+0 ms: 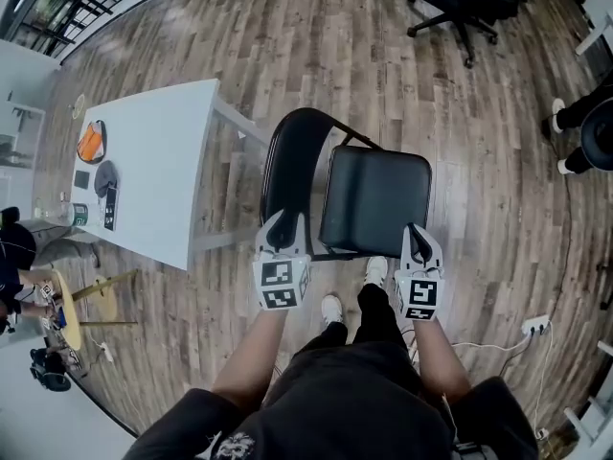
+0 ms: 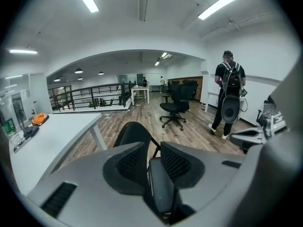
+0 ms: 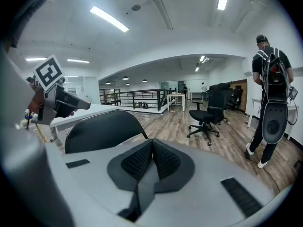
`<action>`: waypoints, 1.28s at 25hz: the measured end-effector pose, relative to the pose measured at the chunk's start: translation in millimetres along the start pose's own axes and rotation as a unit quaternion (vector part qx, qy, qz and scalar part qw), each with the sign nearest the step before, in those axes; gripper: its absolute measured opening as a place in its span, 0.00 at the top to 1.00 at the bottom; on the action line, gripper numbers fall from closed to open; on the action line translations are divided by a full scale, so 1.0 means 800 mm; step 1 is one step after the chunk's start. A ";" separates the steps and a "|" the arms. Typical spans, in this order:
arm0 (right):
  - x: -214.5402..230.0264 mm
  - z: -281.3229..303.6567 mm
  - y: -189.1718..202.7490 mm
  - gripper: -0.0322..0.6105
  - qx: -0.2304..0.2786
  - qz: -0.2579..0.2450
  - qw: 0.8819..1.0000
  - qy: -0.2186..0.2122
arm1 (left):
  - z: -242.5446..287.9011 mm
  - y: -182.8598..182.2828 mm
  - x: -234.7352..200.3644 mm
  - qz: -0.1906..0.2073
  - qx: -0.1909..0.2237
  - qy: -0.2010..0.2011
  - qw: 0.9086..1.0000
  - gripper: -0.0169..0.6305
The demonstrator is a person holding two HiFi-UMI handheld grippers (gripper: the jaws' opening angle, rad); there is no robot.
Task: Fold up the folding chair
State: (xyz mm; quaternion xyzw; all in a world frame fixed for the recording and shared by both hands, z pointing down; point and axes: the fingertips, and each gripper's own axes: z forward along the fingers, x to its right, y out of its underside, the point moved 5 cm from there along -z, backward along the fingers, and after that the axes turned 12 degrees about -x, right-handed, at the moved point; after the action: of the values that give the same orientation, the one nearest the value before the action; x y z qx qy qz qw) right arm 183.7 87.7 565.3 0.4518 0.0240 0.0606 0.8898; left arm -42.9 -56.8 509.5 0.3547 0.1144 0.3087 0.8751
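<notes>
The black folding chair stands unfolded on the wood floor in front of me, its padded seat (image 1: pixel 375 199) to the right of its rounded backrest (image 1: pixel 290 161). My left gripper (image 1: pixel 284 221) hangs at the seat's near left corner. Its jaws stand a little apart, and the seat's dark edge (image 2: pixel 162 193) shows in the narrow gap; I see no pad pressing on it. The backrest (image 2: pixel 134 134) rises just beyond the left gripper (image 2: pixel 152 152). My right gripper (image 1: pixel 414 230) is at the seat's near right corner, shut and empty. Past the right gripper (image 3: pixel 152 143) the backrest (image 3: pixel 102 129) shows to the left.
A white table (image 1: pixel 158 175) with small items stands left of the chair. A black office chair (image 1: pixel 460 8) is at the far right. A person with a backpack (image 3: pixel 271 93) stands to the right. A power strip (image 1: pixel 533 327) lies on the floor. My feet (image 1: pixel 332 307) are close to the chair.
</notes>
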 end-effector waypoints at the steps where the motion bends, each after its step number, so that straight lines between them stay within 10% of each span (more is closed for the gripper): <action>1: 0.004 0.008 0.005 0.93 -0.007 -0.001 1.000 -0.003 | 0.005 -0.003 -0.005 0.005 -0.004 -0.010 1.000 0.81; 3: 0.009 0.024 0.015 0.93 -0.024 0.003 1.000 -0.014 | 0.013 -0.006 -0.015 0.013 -0.015 -0.029 0.999 0.77; 6: 0.018 0.048 0.031 0.66 -0.045 0.032 0.998 -0.042 | 0.025 -0.010 -0.032 0.018 -0.034 -0.056 0.998 0.66; 14: 0.071 0.113 0.119 0.53 -0.146 0.110 0.981 -0.072 | 0.060 0.002 -0.089 0.003 -0.111 -0.110 0.988 0.54; 32: 0.141 0.229 0.395 0.47 -0.362 0.234 0.887 -0.163 | 0.145 0.077 -0.109 -0.021 -0.244 0.005 0.970 0.53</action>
State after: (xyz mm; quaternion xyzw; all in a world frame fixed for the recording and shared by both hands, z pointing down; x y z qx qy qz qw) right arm 285.8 140.5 929.8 0.0939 -0.2514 0.1974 0.9429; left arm -90.7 -140.7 634.0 0.1266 0.0471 0.3107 0.9409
